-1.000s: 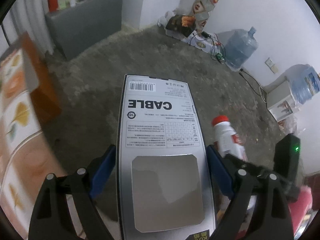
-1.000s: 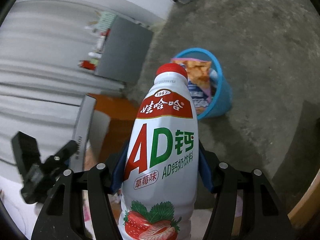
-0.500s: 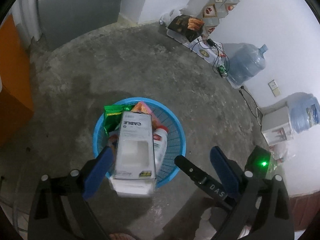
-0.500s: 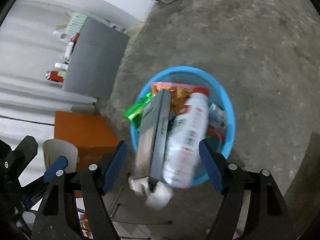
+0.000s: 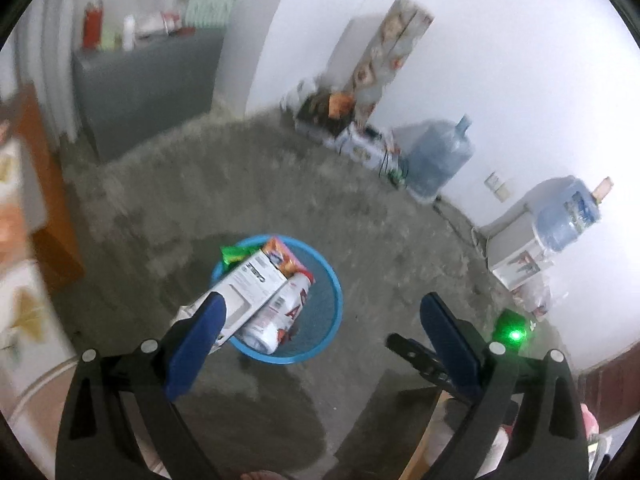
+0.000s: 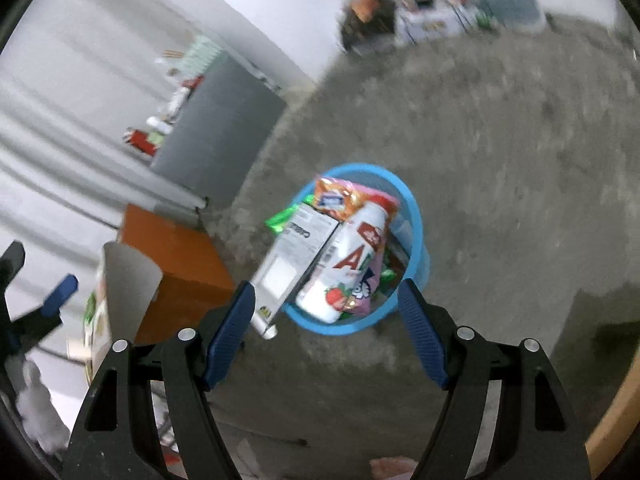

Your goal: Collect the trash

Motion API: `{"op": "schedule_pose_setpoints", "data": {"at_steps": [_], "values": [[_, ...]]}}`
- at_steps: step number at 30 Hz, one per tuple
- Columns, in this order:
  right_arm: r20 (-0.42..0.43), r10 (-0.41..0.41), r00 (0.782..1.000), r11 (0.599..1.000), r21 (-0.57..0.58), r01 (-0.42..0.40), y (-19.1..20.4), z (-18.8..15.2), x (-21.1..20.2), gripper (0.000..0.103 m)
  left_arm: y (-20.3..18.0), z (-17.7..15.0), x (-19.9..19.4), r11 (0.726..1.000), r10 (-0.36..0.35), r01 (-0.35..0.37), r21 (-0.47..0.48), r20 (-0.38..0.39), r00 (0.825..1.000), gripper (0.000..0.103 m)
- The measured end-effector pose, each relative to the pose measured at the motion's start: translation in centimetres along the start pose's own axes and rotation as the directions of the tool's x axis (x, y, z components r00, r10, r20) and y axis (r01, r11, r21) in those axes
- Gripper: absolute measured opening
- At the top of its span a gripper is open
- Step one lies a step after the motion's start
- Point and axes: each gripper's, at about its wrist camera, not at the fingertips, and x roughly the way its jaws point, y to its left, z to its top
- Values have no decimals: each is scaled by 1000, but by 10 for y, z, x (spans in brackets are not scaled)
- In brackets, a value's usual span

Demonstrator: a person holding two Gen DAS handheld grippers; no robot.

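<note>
A blue round basket (image 5: 330, 292) (image 6: 418, 236) stands on the concrete floor. In it lie a white cable box (image 5: 250, 284) (image 6: 298, 252), leaning over the near-left rim, a white AD milk bottle with a red cap (image 5: 280, 316) (image 6: 352, 260), and snack wrappers (image 5: 280, 258) (image 6: 340, 196). My left gripper (image 5: 320, 320) is open and empty above the basket. My right gripper (image 6: 326, 304) is open and empty above it too. The right gripper's black body with a green light (image 5: 512, 332) shows in the left wrist view.
An orange cabinet (image 6: 172, 256) and a table with a patterned cloth (image 5: 16, 280) stand left of the basket. A grey cabinet (image 5: 148, 80) is at the back. Water jugs (image 5: 436, 156), a dispenser (image 5: 516, 256) and boxes (image 5: 356, 144) line the far wall.
A second ago each gripper held its item: left the cable box, right the bottle. Both opened over the basket; the items fell and now rest in it. Both grippers have lifted away.
</note>
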Motion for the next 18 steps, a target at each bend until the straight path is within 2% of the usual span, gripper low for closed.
{"op": "schedule_pose_setpoints", "data": {"at_steps": [4, 6, 8, 9, 10, 11, 12, 14, 16, 18], "values": [[98, 19, 995, 991, -134, -6, 34, -13, -64, 71, -10, -15, -79, 999, 18, -22, 37, 112, 994, 95], [166, 33, 986, 976, -216, 4, 58, -23, -100, 74, -16, -32, -120, 996, 58, -68, 53, 176, 983, 97], [231, 52, 972, 958, -286, 16, 77, -32, -127, 85, -21, -50, -160, 991, 98, -116, 62, 242, 965, 97], [272, 66, 960, 943, -332, 29, 91, -41, -144, 87, -23, -64, -185, 988, 116, -139, 63, 287, 951, 97], [308, 86, 947, 926, -377, 38, 105, -50, -160, 96, -25, -76, -205, 985, 131, -159, 62, 321, 938, 97], [338, 112, 934, 906, -420, 43, 118, -60, -173, 96, -26, -85, -220, 983, 145, -176, 60, 346, 927, 98], [369, 141, 919, 880, -471, 54, 134, -73, -188, 96, -27, -103, -243, 977, 168, -206, 57, 389, 906, 98], [395, 180, 901, 839, -540, 69, 156, -93, -205, 96, -28, -132, -271, 968, 203, -247, 45, 438, 876, 97], [388, 233, 892, 788, -612, 61, 179, -121, -219, 96, -24, -159, -289, 955, 257, -297, 15, 457, 852, 98], [362, 260, 895, 753, -656, 46, 194, -143, -224, 96, -17, -187, -302, 932, 344, -360, -53, 444, 827, 98]]}}
